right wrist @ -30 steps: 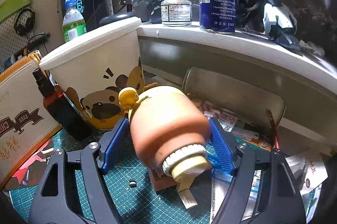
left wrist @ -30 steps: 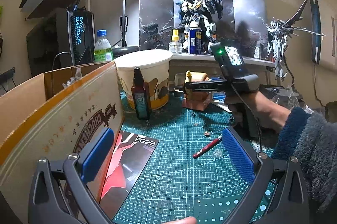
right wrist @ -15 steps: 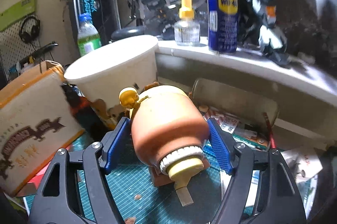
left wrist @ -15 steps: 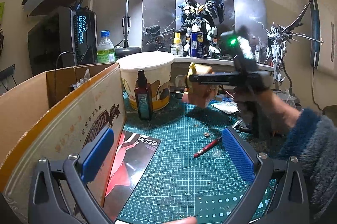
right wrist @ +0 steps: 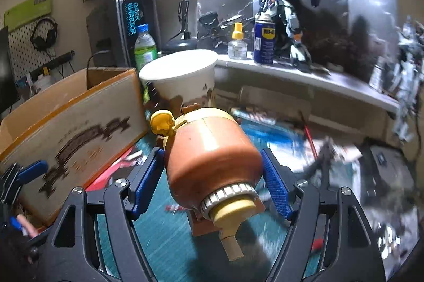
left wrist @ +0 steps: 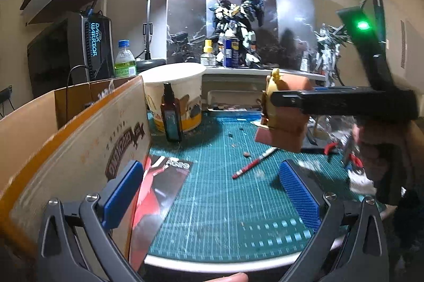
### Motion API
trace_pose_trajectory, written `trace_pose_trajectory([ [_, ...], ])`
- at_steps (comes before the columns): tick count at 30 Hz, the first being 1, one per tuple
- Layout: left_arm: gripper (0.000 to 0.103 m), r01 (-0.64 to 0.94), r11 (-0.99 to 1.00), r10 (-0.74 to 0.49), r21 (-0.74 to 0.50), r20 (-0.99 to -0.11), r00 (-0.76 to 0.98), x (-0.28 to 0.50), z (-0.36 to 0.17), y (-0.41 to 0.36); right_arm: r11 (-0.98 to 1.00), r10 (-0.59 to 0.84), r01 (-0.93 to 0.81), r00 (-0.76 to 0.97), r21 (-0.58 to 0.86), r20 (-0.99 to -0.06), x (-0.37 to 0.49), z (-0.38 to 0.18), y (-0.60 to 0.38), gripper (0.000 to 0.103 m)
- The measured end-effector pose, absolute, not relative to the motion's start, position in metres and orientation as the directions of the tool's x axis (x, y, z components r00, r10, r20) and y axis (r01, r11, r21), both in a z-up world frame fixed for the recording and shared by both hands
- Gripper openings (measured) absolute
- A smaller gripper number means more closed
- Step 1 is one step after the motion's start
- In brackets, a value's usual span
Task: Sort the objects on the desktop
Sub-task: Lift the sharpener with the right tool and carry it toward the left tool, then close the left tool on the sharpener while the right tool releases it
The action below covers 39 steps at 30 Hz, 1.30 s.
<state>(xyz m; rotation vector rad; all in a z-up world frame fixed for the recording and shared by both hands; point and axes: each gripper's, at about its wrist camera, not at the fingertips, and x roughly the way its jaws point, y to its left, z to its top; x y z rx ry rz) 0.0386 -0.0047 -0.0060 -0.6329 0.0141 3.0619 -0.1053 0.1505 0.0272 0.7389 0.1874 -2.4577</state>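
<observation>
Left wrist view: left gripper (left wrist: 212,192) hangs wide, empty, over the green mat (left wrist: 225,202); cardboard box (left wrist: 66,128) beside its left jaw.

Right wrist view: right gripper (right wrist: 212,184) clamps the brown model part (right wrist: 212,162) aloft, seemingly mid-carry; next needs a drop-off spot.

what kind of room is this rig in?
Most likely a home hobby desk for model-kit building: a green cutting mat as the work surface, posed robot models on a shelf before a backdrop, and a WD-40 can beside them.
</observation>
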Motion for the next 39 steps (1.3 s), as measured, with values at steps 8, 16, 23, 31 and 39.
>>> trace_pose_trajectory([
  [8, 0.103, -0.114, -0.993, 0.1, 0.015, -0.385, -0.917, 0.08, -0.011, 0.013, -0.827, -0.489, 0.56, -0.671, 0.052, -0.558, -0.032, 0.007, 0.168, 0.071],
  [16, 0.103, -0.13, -0.991, 0.112, 0.017, -0.398, -0.911, 0.098, -0.023, 0.014, -0.787, -0.54, 0.611, -0.619, 0.082, -0.57, -0.008, -0.016, 0.168, 0.071],
  [23, 0.103, -0.141, -0.99, 0.124, 0.015, -0.389, -0.913, 0.1, -0.027, 0.01, -0.737, -0.586, 0.669, -0.561, 0.098, -0.585, -0.01, -0.028, 0.165, 0.071],
  [31, 0.103, -0.158, -0.987, 0.142, 0.007, -0.393, -0.908, 0.099, -0.032, 0.01, -0.666, -0.665, 0.73, -0.49, 0.151, -0.563, -0.024, -0.039, 0.169, 0.072],
  [39, 0.103, -0.171, -0.985, 0.154, 0.005, -0.407, -0.901, 0.096, -0.039, 0.021, -0.59, -0.707, 0.788, -0.4, 0.175, -0.584, -0.034, -0.038, 0.172, 0.072],
])
